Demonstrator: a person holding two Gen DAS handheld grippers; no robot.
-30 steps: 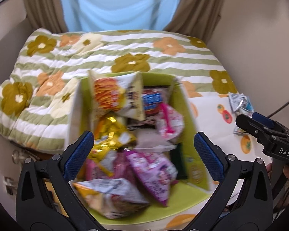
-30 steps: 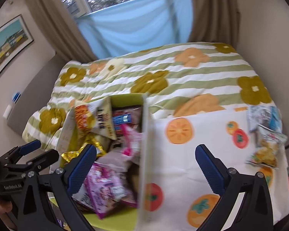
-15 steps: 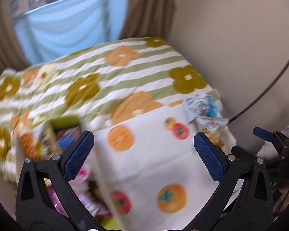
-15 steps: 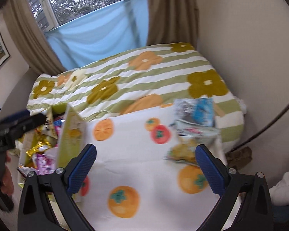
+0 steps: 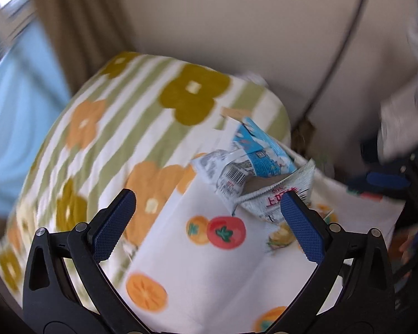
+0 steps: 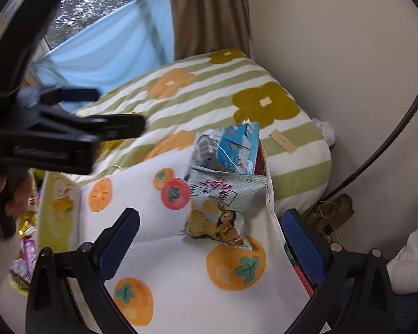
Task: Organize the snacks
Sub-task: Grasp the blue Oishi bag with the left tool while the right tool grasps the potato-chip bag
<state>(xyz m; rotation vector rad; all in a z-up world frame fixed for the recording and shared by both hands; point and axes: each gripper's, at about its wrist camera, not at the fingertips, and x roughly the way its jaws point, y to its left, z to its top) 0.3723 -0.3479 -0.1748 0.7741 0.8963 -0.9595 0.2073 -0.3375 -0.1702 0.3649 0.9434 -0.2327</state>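
Two snack bags lie on the white fruit-print cloth (image 6: 181, 264) near the bed's right edge. A blue and white bag (image 6: 231, 147) lies farther back, and a pale chip bag (image 6: 223, 208) lies in front of it. Both show in the left wrist view: the blue bag (image 5: 262, 153) and the chip bag (image 5: 278, 197). My left gripper (image 5: 209, 222) is open and empty, hovering just short of them. My right gripper (image 6: 209, 239) is open and empty above the cloth in front of the chip bag. The green snack box (image 6: 55, 208) sits at the left, with several bags in it.
The green striped flower blanket (image 6: 209, 97) covers the bed behind the cloth. A beige wall (image 6: 334, 41) and a dark cable (image 6: 390, 128) run along the right. A curtain (image 6: 209, 11) and a window are at the back. The left gripper body (image 6: 55, 136) crosses the right wrist view.
Both grippers swung right, away from the snack box, toward the two bags at the bed's right edge. Both stayed open and empty.
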